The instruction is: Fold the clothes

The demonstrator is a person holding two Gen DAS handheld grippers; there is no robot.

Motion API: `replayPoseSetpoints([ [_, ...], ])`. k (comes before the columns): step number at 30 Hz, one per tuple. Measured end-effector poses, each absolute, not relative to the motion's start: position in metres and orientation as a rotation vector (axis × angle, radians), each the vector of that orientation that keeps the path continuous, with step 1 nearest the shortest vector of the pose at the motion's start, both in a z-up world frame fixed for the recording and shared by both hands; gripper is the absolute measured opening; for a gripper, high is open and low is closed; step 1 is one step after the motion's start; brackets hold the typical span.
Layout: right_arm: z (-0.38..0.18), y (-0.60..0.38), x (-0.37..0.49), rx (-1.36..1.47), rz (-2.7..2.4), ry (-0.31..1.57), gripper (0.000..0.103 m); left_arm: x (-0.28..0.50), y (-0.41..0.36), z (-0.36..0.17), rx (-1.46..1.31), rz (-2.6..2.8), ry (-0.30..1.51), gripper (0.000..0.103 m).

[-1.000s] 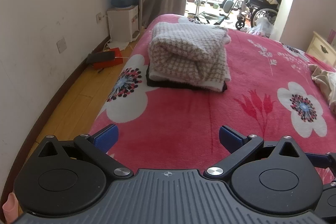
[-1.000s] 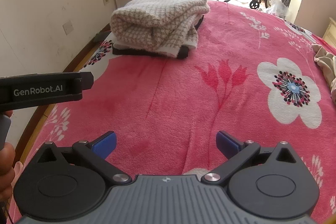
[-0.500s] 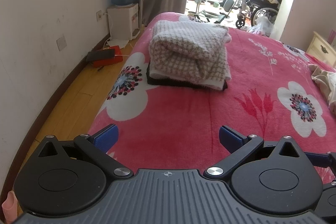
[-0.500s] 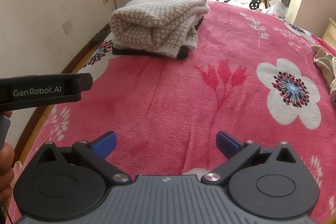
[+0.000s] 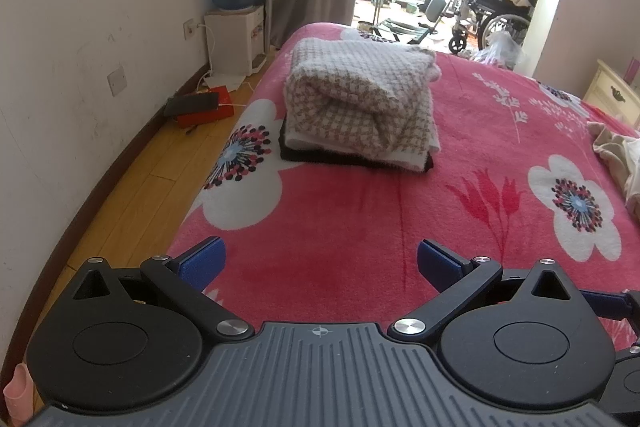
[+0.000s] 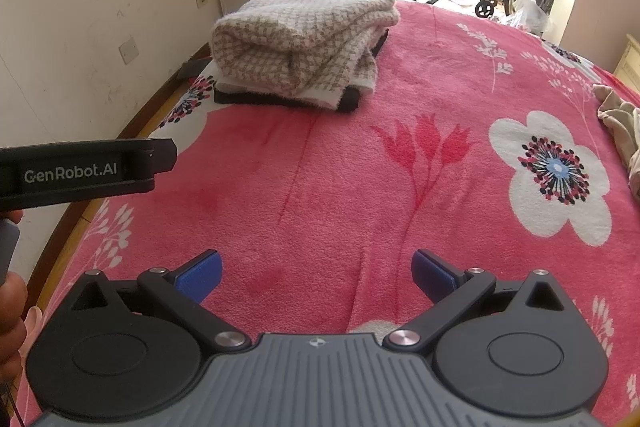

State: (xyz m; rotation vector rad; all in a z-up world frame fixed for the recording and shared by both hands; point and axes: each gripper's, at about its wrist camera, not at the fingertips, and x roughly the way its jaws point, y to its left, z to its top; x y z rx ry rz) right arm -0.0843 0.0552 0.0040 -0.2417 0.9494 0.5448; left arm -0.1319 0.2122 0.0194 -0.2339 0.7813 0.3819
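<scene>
Left wrist view: the left gripper point(image 5: 318, 263) hovers over a pink floral blanket point(image 5: 460, 227), its two blue-tipped fingers point(image 5: 202, 263) spread wide apart with nothing between them.
Right wrist view: the right gripper point(image 6: 316, 273) hovers over the same blanket, fingers point(image 6: 434, 275) equally wide apart and holding nothing.
Folded garment: a beige-and-white houndstooth knit point(image 5: 360, 103), thick and fuzzy, folded into a plump bundle with a rolled fold facing the cameras.
Under it: a flat black folded garment point(image 5: 298, 155), whose edge shows along the front and sides of the knit resting on it.
Place of the pile: well ahead of the left gripper's fingers and roughly centred between them; in the right wrist view the knit point(image 6: 300, 43) lies ahead and toward the left finger.
Unfolded clothing: a crumpled beige garment point(image 5: 616, 155) lies far out beyond the right finger, at the blanket's edge.
Other gripper in sight: the left gripper's black body, lettered GenRobot.AI, enters the right wrist view from the left, beyond the left finger.
Background: a water dispenser point(image 5: 236, 15) stands by the wall ahead to the left, and a wheelchair point(image 5: 500, 11) stands ahead to the right.
</scene>
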Motion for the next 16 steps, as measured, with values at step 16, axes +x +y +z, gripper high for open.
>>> replayPoseSetpoints([
  [16, 0.0017, 0.0565, -0.0844, -0.238, 0.541, 0.956, 0.103, -0.1301, 0.2123, 0.0182, -0.236, 0.383, 0.789, 0.103],
])
